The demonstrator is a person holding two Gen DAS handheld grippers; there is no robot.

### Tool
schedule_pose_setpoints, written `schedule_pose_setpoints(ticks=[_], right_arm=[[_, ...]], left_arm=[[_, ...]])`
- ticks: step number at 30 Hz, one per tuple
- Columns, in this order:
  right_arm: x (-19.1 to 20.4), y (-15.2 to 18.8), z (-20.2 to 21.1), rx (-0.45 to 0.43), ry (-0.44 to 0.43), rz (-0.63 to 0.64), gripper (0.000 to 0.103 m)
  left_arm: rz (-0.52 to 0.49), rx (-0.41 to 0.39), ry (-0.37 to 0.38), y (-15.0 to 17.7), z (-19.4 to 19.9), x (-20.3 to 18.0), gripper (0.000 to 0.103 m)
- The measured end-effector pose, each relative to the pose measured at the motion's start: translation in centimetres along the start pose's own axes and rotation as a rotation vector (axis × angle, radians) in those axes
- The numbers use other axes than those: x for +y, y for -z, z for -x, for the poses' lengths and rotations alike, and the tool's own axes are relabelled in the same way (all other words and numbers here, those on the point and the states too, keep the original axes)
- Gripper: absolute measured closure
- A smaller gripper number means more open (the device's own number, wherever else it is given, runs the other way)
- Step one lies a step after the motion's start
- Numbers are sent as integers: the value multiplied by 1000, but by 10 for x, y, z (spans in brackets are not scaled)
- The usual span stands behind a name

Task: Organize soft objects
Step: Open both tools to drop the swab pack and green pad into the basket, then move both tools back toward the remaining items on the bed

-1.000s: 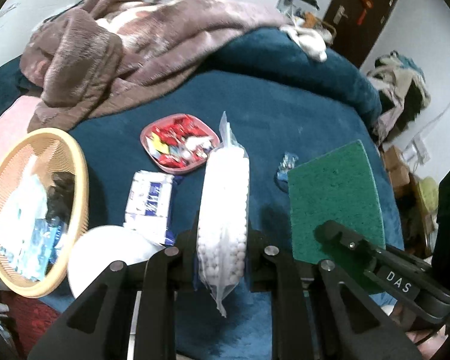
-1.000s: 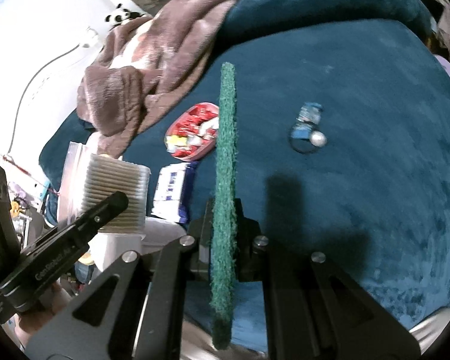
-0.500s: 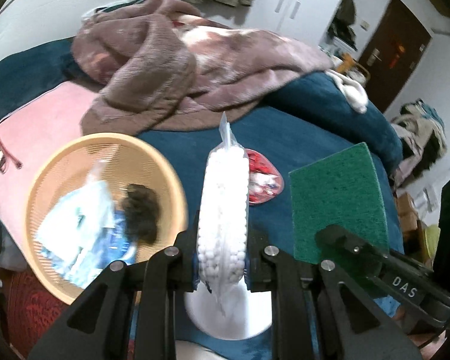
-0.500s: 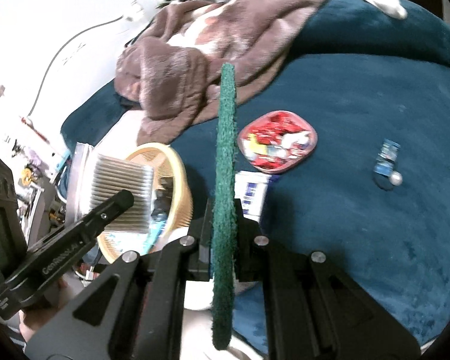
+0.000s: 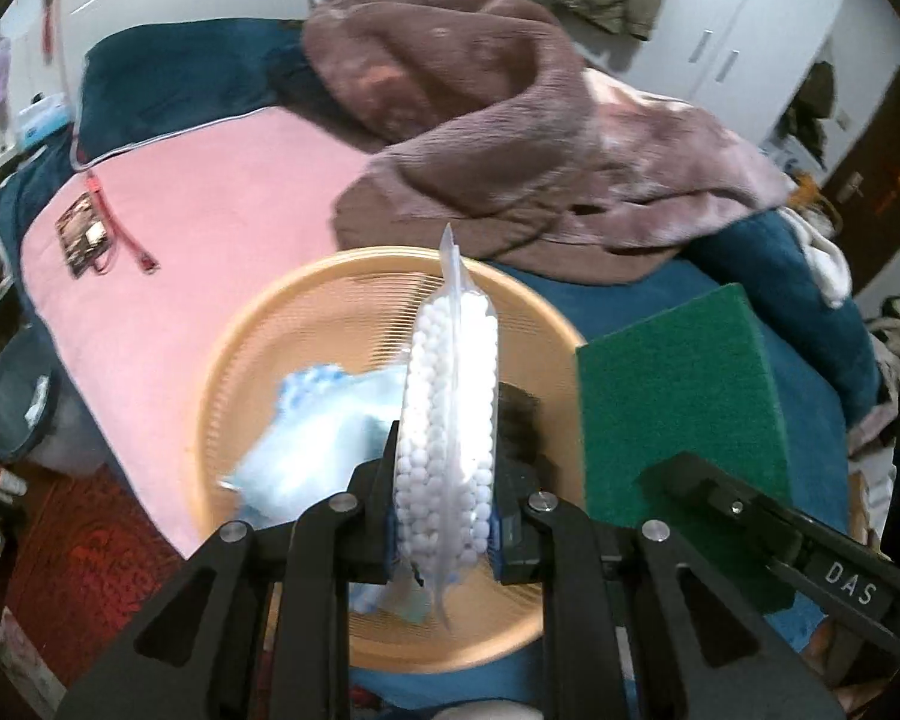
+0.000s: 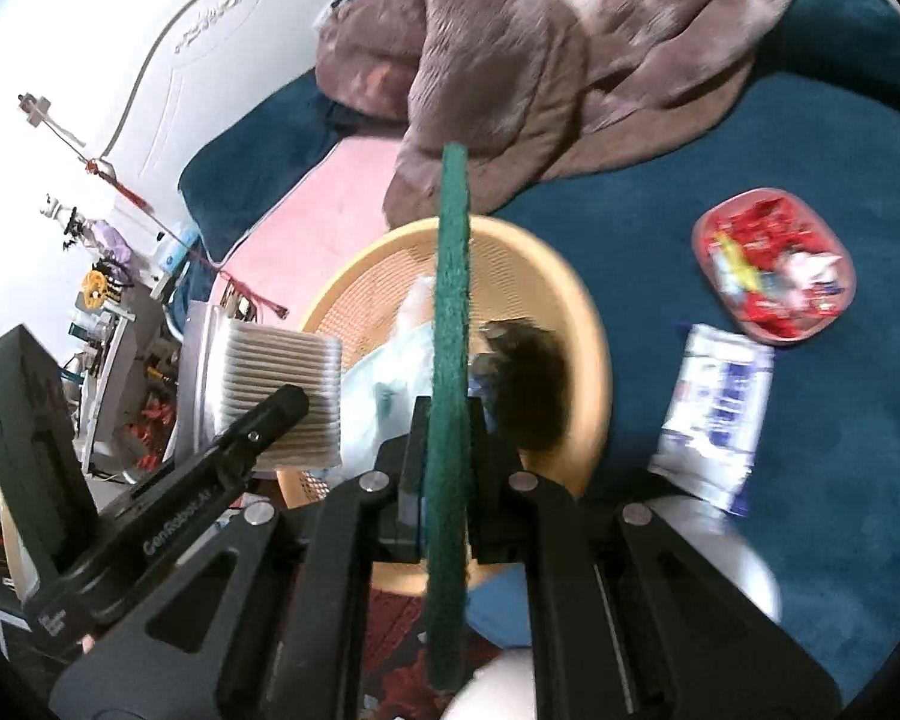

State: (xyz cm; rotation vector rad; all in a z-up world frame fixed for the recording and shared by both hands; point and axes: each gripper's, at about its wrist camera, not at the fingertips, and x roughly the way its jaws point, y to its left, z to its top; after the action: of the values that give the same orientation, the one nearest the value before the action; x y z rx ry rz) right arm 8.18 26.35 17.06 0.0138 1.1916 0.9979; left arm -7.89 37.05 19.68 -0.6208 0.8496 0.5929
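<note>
The left gripper (image 5: 444,531) is pinching a clear bag of white cotton balls (image 5: 447,414), which is standing edge-on toward 12 o'clock over the tan basket (image 5: 306,300). The right gripper (image 6: 447,474) is clamping a green scouring pad (image 6: 450,312) edge-on, above the same basket on the bed (image 6: 720,138).

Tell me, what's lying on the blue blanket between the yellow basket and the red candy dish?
In the right wrist view, only bare blue blanket lies between the yellow basket and the red candy dish.
</note>
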Motion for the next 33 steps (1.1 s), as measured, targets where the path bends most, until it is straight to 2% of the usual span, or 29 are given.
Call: schedule_pose_setpoints(ticks=[1, 3, 4, 5, 6, 7, 8, 9, 11, 13, 16, 18, 21, 25, 33], right_arm=[[3, -2, -9, 10, -15, -6, 94], [8, -4, -27, 37, -110, -22, 93], [9, -5, -35, 68, -119, -18, 93], [12, -6, -47, 124, -96, -5, 93], [14, -5, -55, 163, -55, 7, 92], [15, -4, -57, 171, -17, 25, 91], [16, -2, -55, 156, 3, 48, 77], [17, -1, -51, 137, 31, 66, 61], [13, 1, -40, 98, 67, 69, 43], [7, 2, -29, 79, 38, 44, 39], [3, 2, -15, 45, 51, 47, 34], [3, 0, -10, 39, 59, 55, 18], [5, 3, -10, 51, 61, 71, 3], [6, 12, -8, 63, 68, 99, 0], [-3, 22, 2, 51, 91, 84, 0]], left_arm=[[7, 1, -14, -1, -3, 7, 83], [19, 3, -37, -4, -7, 20, 83], [26, 6, -43, -5, -10, 25, 78], [36, 11, -45, -6, -14, 31, 59], [45, 22, -49, -7, -19, 36, 45], [46, 42, -59, -8, -24, 40, 18], [48, 61, -65, -7, -29, 43, 8], [53, 72, -66, -5, -31, 47, 7], [60, 78, -64, -2, -32, 51, 6], [71, 54, -64, 0, -26, 55, 5], [74, 31, -104, 1, -17, 58, 3], [80, 19, -120, 1, -15, 58, 2], [78, 20, -139, 2, -13, 57, 1], [47, 31, -201, 5, -11, 53, 1], [18, 41, -211, 13, -8, 43, 1]])
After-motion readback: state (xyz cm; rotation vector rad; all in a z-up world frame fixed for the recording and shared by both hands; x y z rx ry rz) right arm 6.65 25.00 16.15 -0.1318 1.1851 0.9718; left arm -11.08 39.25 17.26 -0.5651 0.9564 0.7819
